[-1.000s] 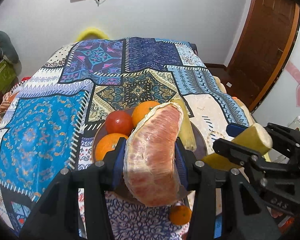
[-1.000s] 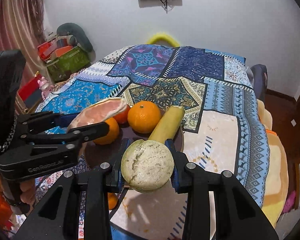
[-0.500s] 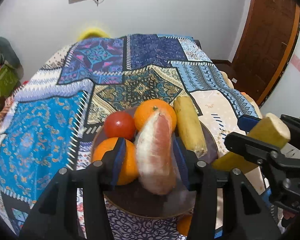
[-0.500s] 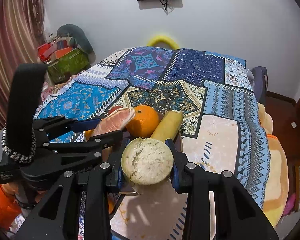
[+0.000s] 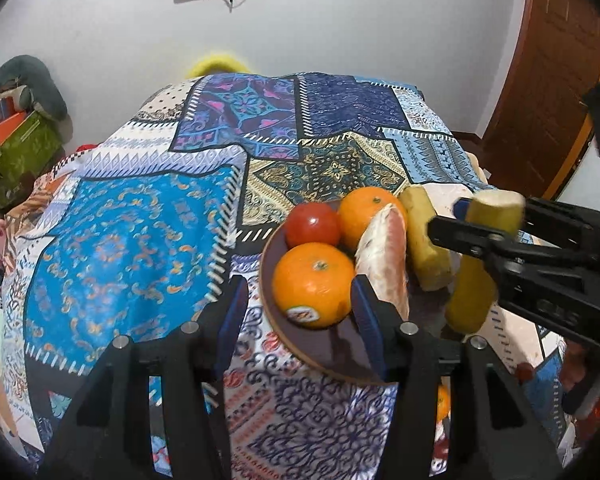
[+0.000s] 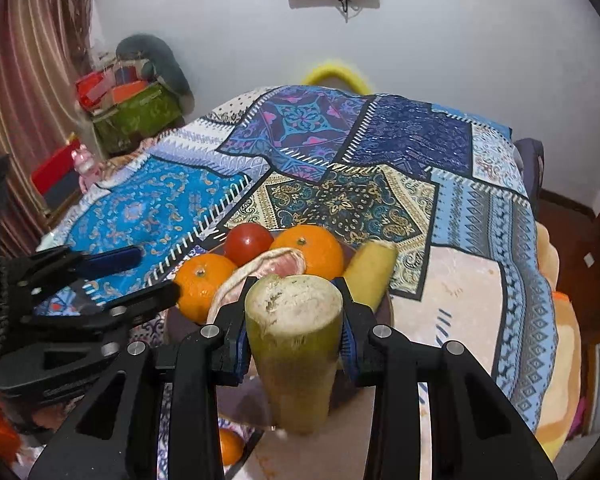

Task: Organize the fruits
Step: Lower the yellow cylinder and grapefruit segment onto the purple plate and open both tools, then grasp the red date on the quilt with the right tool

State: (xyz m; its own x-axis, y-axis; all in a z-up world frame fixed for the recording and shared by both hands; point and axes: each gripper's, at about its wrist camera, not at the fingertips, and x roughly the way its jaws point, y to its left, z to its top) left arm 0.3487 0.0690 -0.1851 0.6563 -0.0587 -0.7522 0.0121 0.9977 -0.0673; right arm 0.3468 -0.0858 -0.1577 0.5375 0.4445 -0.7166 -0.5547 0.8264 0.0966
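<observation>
On the bed, my brown round plate [image 5: 274, 322] already holds two oranges, a tomato, a yellow stalk piece and the pink peeled pomelo wedge [image 5: 382, 258], which my left fingers [image 5: 300, 312] have just been opening off (now empty). My right fingers [image 6: 294, 330] clamp the pale green cut stalk [image 6: 294, 344], not yet placed; a small orange [image 6: 229, 446] waits below the plate.

Home bedroom, quilted bed [image 5: 148, 216], wooden door [image 5: 556, 80]

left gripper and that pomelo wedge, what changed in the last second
The left gripper let go of the pomelo wedge: its fingers have just been opening, and the wedge now lies in the plate among the oranges and tomato. The right gripper holds the yellow stalk piece as before.
</observation>
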